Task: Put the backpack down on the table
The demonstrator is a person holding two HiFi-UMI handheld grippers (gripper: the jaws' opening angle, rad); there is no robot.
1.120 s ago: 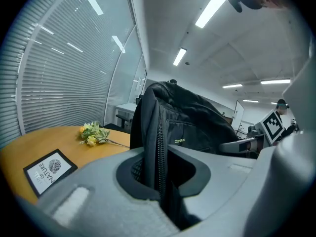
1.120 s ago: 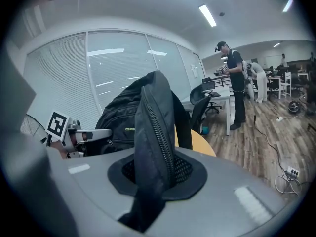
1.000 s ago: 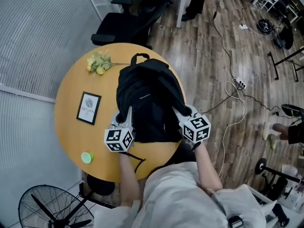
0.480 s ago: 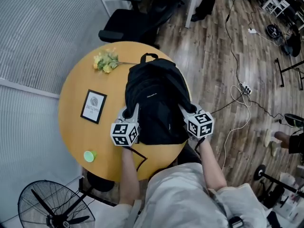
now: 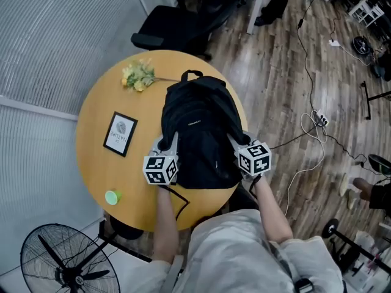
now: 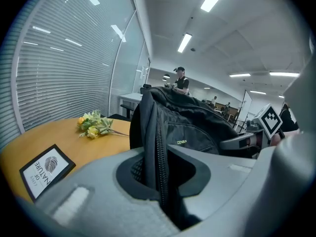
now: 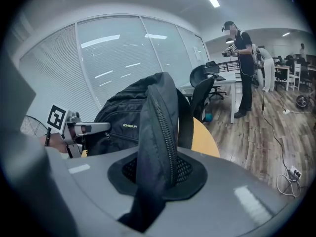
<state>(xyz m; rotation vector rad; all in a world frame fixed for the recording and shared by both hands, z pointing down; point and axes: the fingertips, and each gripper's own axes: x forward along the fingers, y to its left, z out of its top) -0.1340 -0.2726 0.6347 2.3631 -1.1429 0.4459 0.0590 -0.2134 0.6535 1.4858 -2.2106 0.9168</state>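
Backpack [image 5: 198,127] over table [image 5: 101,170], left claw [image 6: 160,181] and right claw [image 7: 158,177] pinching its sides

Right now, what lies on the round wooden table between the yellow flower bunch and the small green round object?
A black-framed white card lies flat between flower bunch and green object, bare tabletop around it; the head view shows this.

An office: swivel chair [image 5: 174,29], window blinds [image 6: 59,68], ceiling strip lights [image 6: 185,42]
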